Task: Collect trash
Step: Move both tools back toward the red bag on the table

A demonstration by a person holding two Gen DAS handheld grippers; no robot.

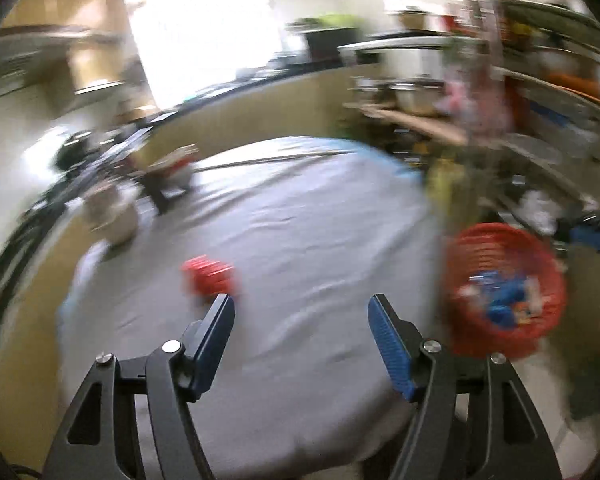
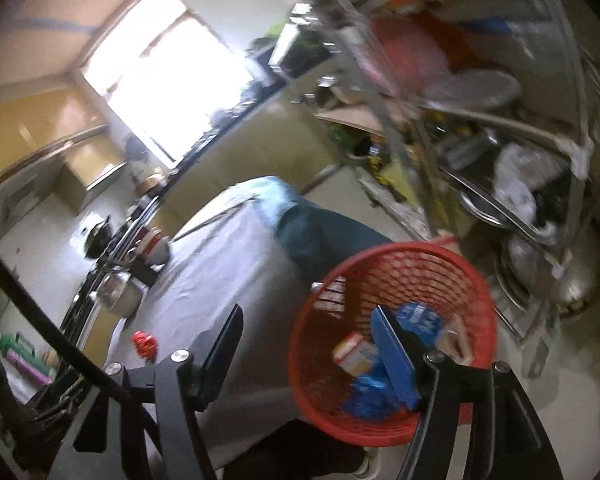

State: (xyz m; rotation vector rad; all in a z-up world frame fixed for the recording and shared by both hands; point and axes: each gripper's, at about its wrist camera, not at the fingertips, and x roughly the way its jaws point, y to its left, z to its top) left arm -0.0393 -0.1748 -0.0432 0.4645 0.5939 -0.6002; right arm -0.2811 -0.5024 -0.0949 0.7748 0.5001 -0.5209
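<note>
The red wrapper [image 1: 208, 276] lies on the grey table [image 1: 300, 220] at lower left of the left view, just ahead of the left gripper [image 1: 301, 312], whose jaws stand open and empty. It looks light, crinkly and soft, so pinching its middle should hold. The right gripper [image 2: 308, 332], also open and empty, hovers by the red basket [image 2: 396, 264] at lower right. A pot [image 2: 118, 294] stands nearby, at the table's edge.

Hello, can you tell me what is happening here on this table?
A person with a gripper in each hand is collecting trash into a red basket beside the grey-covered table. Wrappers already lie inside it. Both the left gripper and the right gripper are open and empty. One red piece of trash remains on the table.
</note>
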